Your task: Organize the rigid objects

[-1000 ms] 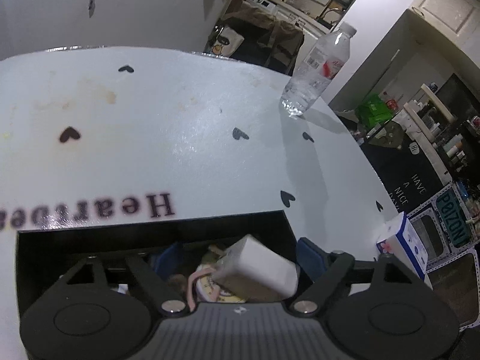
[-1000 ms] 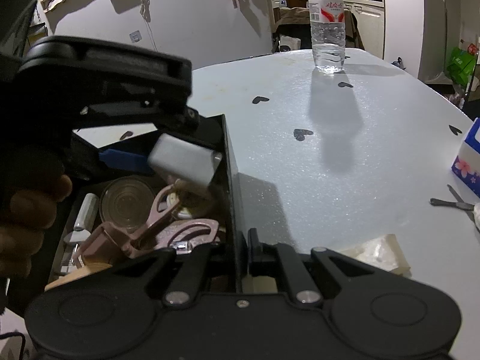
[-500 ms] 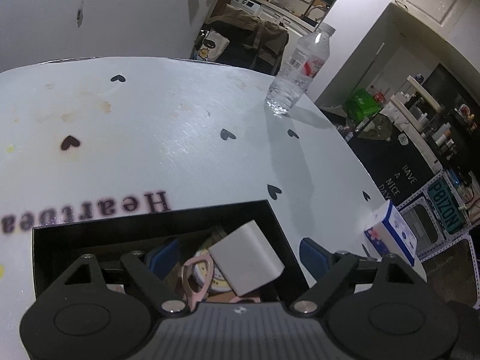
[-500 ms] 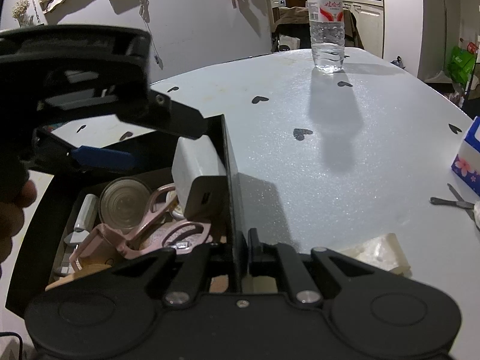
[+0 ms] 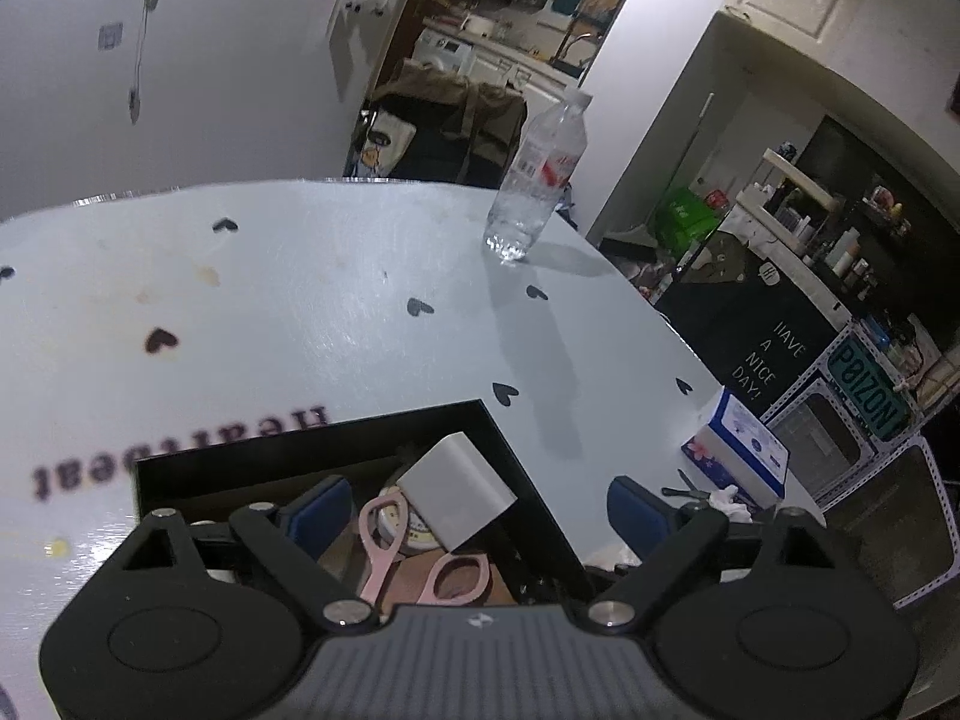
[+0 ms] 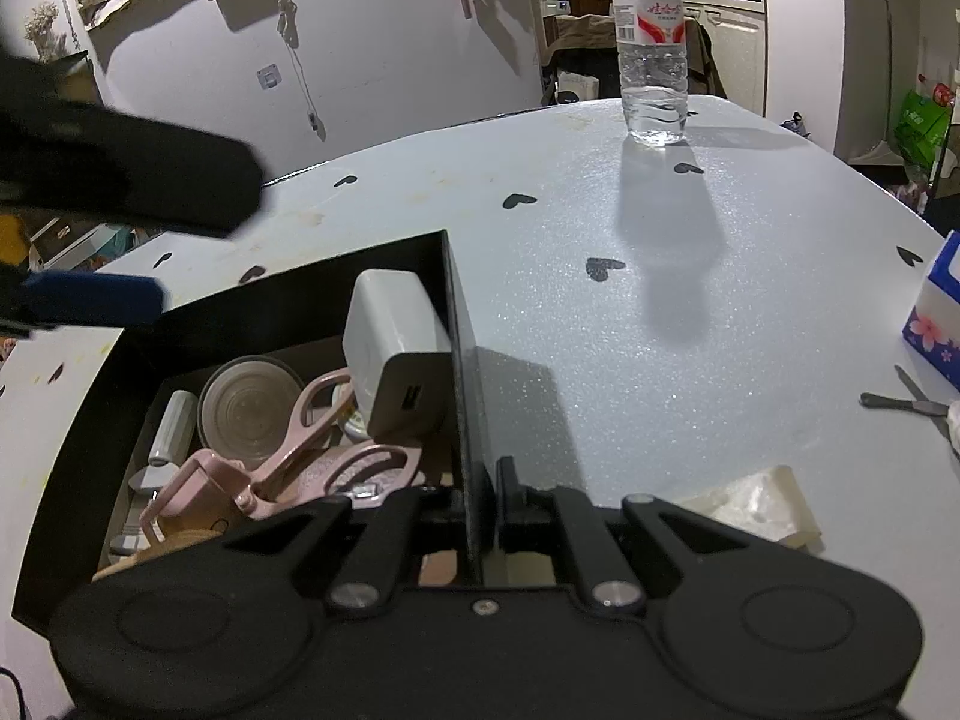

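White and scattered with small black hearts, the tabletop (image 6: pixel 630 360) carries an open black box (image 6: pixel 459 360) near its front edge, with a kitchen doorway and cluttered shelves dim in the background. Inside the box a white charger block (image 6: pixel 393 354) leans against the right-hand wall, its port face turned towards the right wrist camera; it rests on top of pink scissors (image 6: pixel 312 438) and beside a round clear lid (image 6: pixel 249 411) (a small white cylinder lies further left, along the box's edge).

The left gripper (image 5: pixel 474 513) hangs over the box with its jaws wide apart. They have just been opening further, and nothing is pinched between them: the charger block (image 5: pixel 456 495) sits below and between the blue pads (image 5: pixel 315 507) without touching either. From the right wrist view that same gripper shows as a blurred dark shape at the upper left, clear of the box's contents.

The right gripper (image 6: pixel 486 480) has its jaws pressed together on the box's right-hand wall, one finger inside and one outside.

Further back a clear water bottle (image 6: pixel 653 54) stands upright. At the right edge are a tissue box (image 6: pixel 936 312) with pink flowers, small metal scissors (image 6: pixel 906 402) just before it, and a crumpled plastic wrapper (image 6: pixel 756 507) close to the right gripper
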### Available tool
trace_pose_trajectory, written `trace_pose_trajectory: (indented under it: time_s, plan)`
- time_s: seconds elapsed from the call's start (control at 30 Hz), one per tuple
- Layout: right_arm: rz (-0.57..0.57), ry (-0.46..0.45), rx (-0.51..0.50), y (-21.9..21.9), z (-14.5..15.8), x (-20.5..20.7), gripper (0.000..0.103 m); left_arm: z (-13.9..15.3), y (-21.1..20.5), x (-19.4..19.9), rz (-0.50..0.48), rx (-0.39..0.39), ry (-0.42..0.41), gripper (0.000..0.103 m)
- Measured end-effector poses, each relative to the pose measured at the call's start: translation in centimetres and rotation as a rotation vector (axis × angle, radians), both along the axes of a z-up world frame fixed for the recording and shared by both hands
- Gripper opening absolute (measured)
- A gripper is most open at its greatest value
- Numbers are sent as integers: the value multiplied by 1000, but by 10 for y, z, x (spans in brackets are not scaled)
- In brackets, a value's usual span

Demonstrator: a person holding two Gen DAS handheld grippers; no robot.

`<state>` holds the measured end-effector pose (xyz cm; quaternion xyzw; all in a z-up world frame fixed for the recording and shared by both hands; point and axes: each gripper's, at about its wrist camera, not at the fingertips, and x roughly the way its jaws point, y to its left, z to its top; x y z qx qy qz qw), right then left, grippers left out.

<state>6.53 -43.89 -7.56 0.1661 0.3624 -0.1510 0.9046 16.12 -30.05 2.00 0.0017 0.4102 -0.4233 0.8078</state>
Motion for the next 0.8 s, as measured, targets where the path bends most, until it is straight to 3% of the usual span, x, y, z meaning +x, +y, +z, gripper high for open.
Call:
trace_pose_trajectory:
  time_s: [0.37, 0.67, 0.8]
  plan:
    - [6, -7, -17, 2, 1, -2, 6, 10, 52, -30, 67, 14, -106, 97]
    - [16, -15, -51, 9, 2, -8, 5, -11, 90, -50, 193, 84, -196, 100]
    - [21, -32, -75, 14, 9, -16, 5, -18, 104, -56, 246, 70, -200, 100]
